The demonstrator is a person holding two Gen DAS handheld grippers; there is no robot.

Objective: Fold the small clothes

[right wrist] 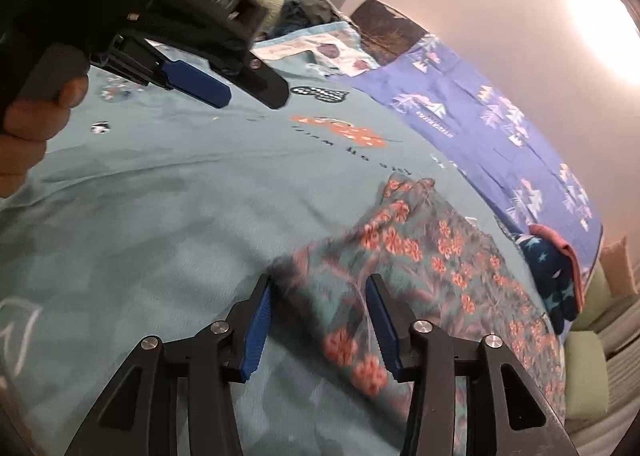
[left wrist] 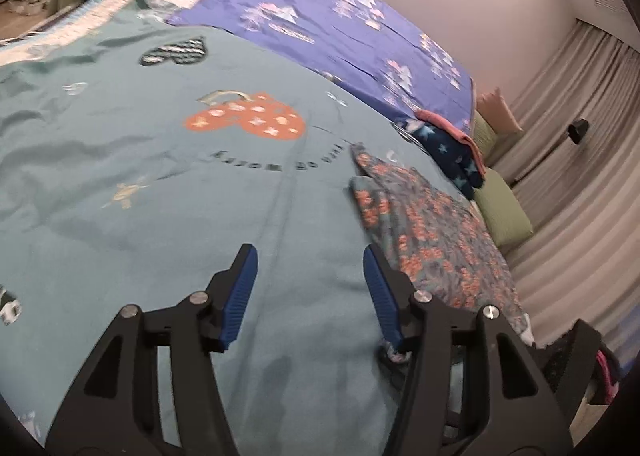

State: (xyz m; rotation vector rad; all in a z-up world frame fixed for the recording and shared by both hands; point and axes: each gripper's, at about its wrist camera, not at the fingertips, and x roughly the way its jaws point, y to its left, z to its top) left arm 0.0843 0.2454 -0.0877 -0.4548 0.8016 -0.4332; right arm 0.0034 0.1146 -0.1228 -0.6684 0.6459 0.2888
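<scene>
While both grippers gape, folded pile point(right wrist: 554, 272) beside floral garment point(right wrist: 420, 256).

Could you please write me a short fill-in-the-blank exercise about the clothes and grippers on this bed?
1. The floral garment lies on a teal ____ printed with an orange heart.
2. The right gripper has its jaws ____, above the floral garment.
3. The navy garment beyond it is patterned with ____.
4. The left gripper holds ____ between its jaws.

Missing words: bedspread; open; stars; nothing
</scene>
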